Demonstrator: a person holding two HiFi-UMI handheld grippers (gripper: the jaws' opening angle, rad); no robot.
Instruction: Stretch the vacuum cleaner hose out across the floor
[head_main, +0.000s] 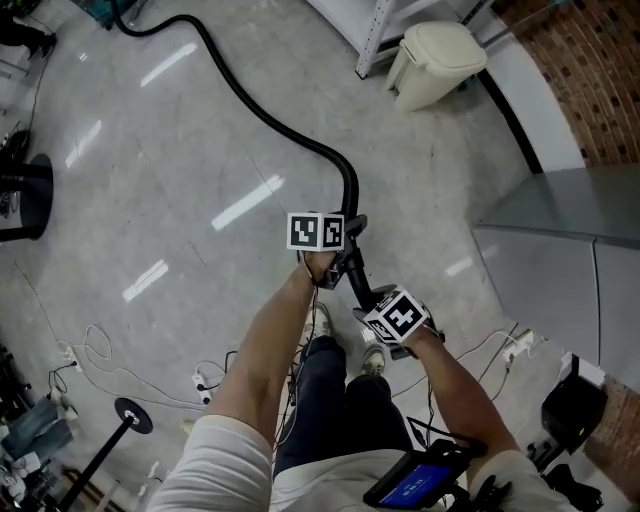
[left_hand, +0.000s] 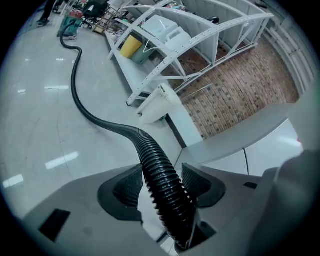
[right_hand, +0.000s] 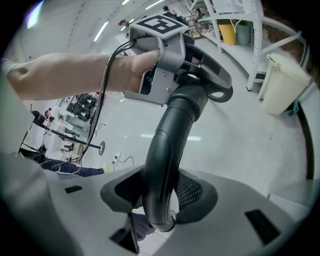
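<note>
1 black vacuum cleaner hose (head_main: 262, 112), ribbed and flexible, snakes over the glossy pale floor (head_main: 150, 200) from the far upper left of the head view up to the 2 grippers. The left gripper (left_hand: 161, 184) has its 2 textured pads closed on the corrugated stretch, which runs between them and away along the floor. The right gripper (right_hand: 161, 187) clamps the hose's smooth, rigid curved end pipe (right_hand: 167, 140), just behind the left gripper's hold. 1 cream plastic lidded bin (head_main: 433, 62) stands beside white metal shelving (left_hand: 167, 59), near a red brick wall (left_hand: 235, 90).
</note>
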